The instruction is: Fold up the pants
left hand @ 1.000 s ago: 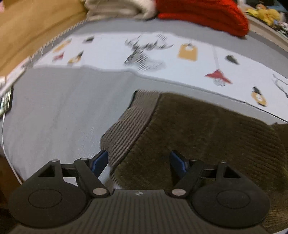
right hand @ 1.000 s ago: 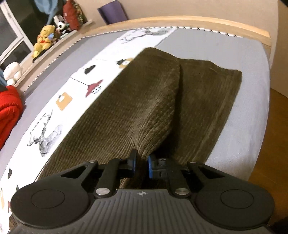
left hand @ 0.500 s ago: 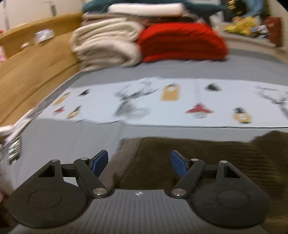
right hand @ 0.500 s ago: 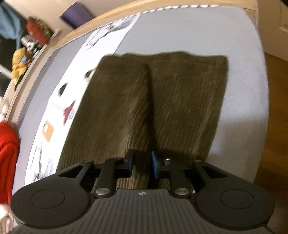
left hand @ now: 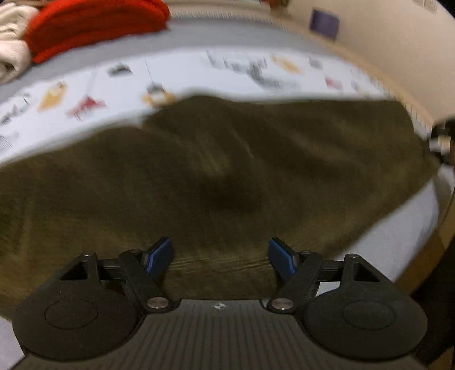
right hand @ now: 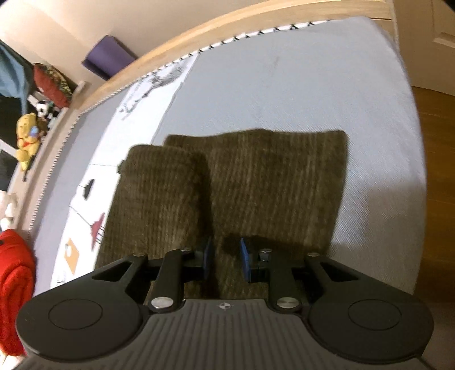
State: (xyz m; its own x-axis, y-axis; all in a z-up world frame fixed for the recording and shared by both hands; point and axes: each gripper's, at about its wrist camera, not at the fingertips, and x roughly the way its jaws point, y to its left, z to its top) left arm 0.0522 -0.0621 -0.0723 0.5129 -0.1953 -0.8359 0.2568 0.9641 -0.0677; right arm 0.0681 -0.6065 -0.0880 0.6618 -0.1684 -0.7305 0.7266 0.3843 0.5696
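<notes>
Dark olive corduroy pants (left hand: 227, 170) lie flat on the bed and fill the blurred left wrist view. My left gripper (left hand: 220, 256) hovers just above them, jaws wide open, with nothing between the blue pads (left hand: 159, 253). In the right wrist view the pants (right hand: 270, 185) show two leg ends side by side, the left one lying partly over the other. My right gripper (right hand: 226, 261) is low over the seam between the legs. Its jaws stand a narrow gap apart, and the cloth lies beneath them, not pinched.
A grey bed cover (right hand: 284, 85) carries a white printed sheet (left hand: 199, 71) beyond the pants. Folded red (left hand: 93, 25) and cream blankets (left hand: 11, 54) are stacked at one end. A wooden bed frame (right hand: 256, 22), plush toys (right hand: 27, 133) and wooden floor (right hand: 438, 170) border the bed.
My right gripper let go of the fold it pinched, its jaws parted slightly, and it moved toward the leg ends. My left gripper swung from the pants' ribbed end to over their middle, staying open.
</notes>
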